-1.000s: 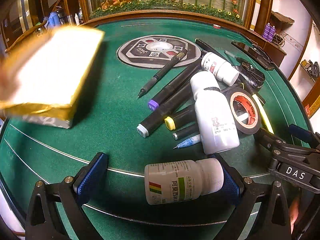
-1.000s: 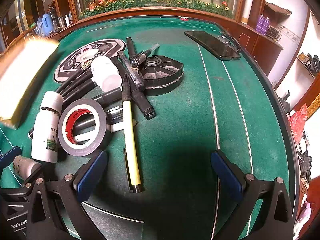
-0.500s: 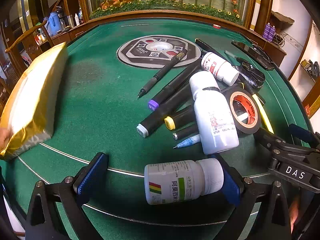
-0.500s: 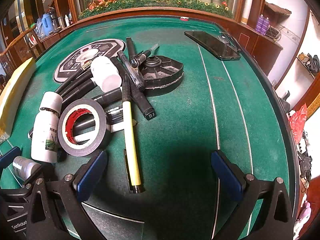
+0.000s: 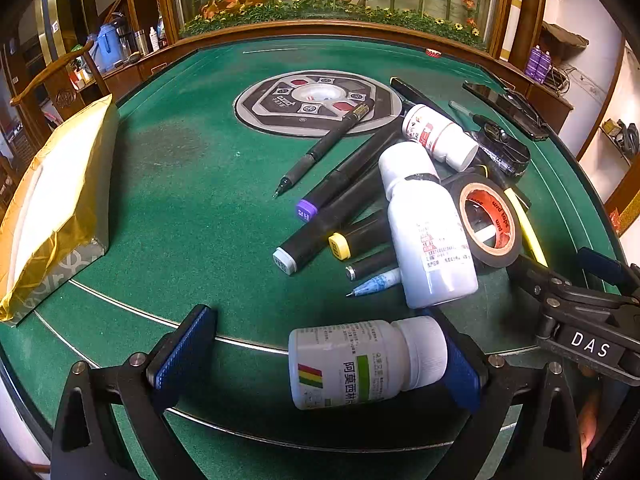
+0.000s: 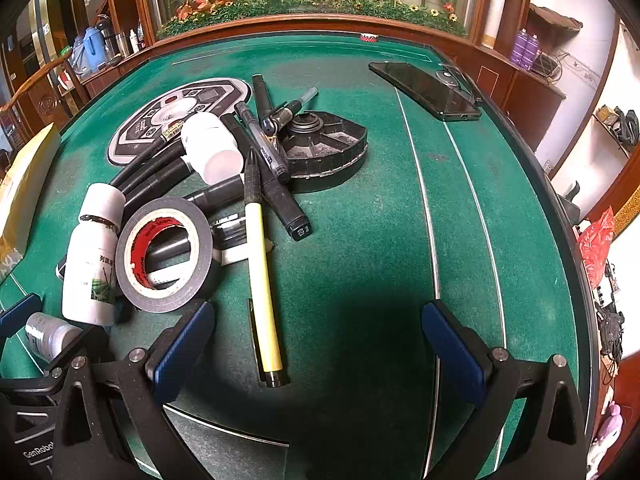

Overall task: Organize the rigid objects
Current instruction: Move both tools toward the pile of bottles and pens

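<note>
A heap of rigid things lies on the green felt table (image 5: 192, 208): a tall white bottle (image 5: 430, 236), a small white bottle (image 5: 438, 138), a black tape roll (image 5: 486, 220), black markers (image 5: 328, 220) and pens. My left gripper (image 5: 320, 354) is open; a pill bottle with a red-yellow-green label (image 5: 360, 364) lies on its side between the fingers, its cap against the right pad. My right gripper (image 6: 316, 346) is open and empty, over bare felt right of a yellow pen (image 6: 262, 280). The tape roll (image 6: 164, 254) and tall bottle (image 6: 90, 264) lie at its left.
A gold-wrapped box (image 5: 52, 208) lies at the table's left edge. A round control panel (image 5: 316, 100) sits in the table's middle. A black fan-shaped tray (image 6: 324, 150) and a phone (image 6: 426, 90) lie further back. A raised wooden rim (image 6: 280, 24) borders the table.
The gold box came down from mid-air at the left and now rests on the felt by the left edge. Both grippers have stayed still.
</note>
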Demonstrator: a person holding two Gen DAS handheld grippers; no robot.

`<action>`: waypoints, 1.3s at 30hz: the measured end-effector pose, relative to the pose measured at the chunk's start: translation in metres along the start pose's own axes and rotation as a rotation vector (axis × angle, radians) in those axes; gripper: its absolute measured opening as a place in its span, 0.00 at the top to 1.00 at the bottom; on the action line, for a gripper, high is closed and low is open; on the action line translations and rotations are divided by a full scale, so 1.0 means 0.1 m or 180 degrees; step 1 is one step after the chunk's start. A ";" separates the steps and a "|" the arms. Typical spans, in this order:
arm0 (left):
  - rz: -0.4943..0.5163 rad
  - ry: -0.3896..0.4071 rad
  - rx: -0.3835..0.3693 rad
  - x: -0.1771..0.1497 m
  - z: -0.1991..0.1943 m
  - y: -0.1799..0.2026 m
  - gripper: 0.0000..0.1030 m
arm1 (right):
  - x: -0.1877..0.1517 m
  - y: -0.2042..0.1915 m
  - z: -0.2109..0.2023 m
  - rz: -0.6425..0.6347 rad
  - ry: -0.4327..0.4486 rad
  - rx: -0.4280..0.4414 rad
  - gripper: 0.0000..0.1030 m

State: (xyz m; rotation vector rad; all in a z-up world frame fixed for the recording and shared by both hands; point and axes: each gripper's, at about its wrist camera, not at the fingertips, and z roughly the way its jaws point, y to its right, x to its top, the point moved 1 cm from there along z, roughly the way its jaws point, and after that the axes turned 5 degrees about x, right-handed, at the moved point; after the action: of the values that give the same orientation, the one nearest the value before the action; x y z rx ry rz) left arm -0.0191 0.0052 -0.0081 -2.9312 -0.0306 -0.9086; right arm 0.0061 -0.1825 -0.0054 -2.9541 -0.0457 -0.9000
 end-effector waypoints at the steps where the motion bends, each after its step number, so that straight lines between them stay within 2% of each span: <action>1: 0.0000 0.0000 0.0000 0.00 0.00 0.00 0.00 | 0.00 0.00 0.00 0.0000 0.0000 0.0000 0.00; 17: 0.0030 -0.0001 -0.0021 0.01 0.00 0.00 0.00 | 0.01 0.00 0.01 -0.0012 -0.0004 0.0021 0.00; 20: 0.0129 -0.0005 -0.0108 0.02 -0.01 0.02 0.01 | 0.01 0.00 0.01 -0.0011 -0.0002 0.0029 0.00; 22: 0.0329 0.0083 -0.0294 0.05 -0.04 0.04 0.01 | 0.00 -0.01 0.01 -0.0033 -0.0008 0.0029 0.00; 23: 0.0409 0.0207 -0.0250 0.07 -0.06 0.04 0.01 | 0.00 -0.01 0.01 -0.0040 -0.0011 0.0036 0.00; 24: 0.0457 0.0259 -0.0112 0.06 -0.08 0.04 0.01 | 0.00 -0.02 0.01 -0.0044 -0.0010 0.0037 0.00; 27: 0.0593 0.0390 0.0013 0.05 -0.14 0.08 0.01 | 0.00 -0.02 0.01 -0.0043 -0.0011 0.0037 0.00; 32: 0.0846 0.0674 0.0416 -0.01 -0.24 0.20 0.01 | 0.00 -0.02 0.01 -0.0043 -0.0010 0.0037 0.00; 39: 0.0925 0.0764 0.0477 -0.05 -0.29 0.18 0.01 | 0.00 -0.02 0.01 -0.0043 -0.0010 0.0038 0.00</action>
State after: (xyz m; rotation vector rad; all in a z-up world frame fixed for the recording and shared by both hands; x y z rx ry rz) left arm -0.0385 -0.0154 0.0121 -2.5802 0.3167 -1.1418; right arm 0.0065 -0.1808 -0.0061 -2.9479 -0.0711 -0.8935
